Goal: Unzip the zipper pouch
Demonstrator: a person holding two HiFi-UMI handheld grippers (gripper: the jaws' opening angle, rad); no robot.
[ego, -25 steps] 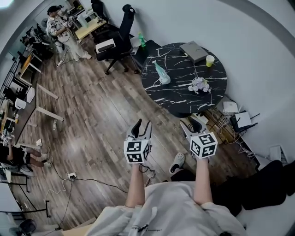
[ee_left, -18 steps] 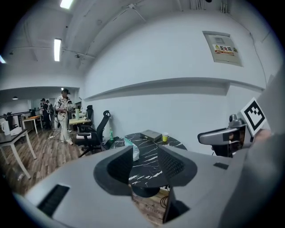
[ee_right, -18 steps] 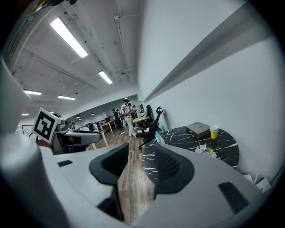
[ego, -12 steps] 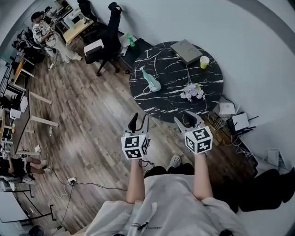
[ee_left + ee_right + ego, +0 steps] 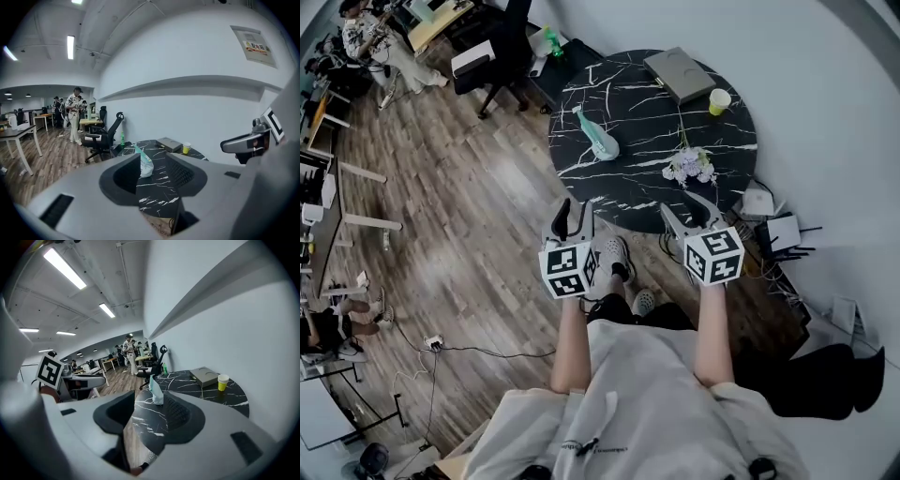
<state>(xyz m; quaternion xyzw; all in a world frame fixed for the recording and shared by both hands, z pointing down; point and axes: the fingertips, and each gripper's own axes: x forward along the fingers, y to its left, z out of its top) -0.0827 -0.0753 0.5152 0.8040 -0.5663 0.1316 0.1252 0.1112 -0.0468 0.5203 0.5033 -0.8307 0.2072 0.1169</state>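
Note:
A pale green zipper pouch point(image 5: 598, 138) stands upright on the round black marble table point(image 5: 628, 169), towards its left side; it also shows in the left gripper view point(image 5: 143, 164) and the right gripper view point(image 5: 155, 391). My left gripper point(image 5: 569, 217) hangs open over the floor just short of the table's near edge, nothing between its jaws. My right gripper point(image 5: 692, 211) is open too, over the table's near rim, well short of the pouch.
On the table lie a grey flat box point(image 5: 679, 74), a yellow cup point(image 5: 718, 100) and a small bunch of pale flowers point(image 5: 691, 166). A black office chair point(image 5: 492, 47) stands left of the table. Cables and boxes point(image 5: 773, 230) clutter the floor at right. A person point(image 5: 73, 112) stands far off.
The person has walked towards the table: it has come closer and lower in the head view, and both open grippers now reach its near edge.

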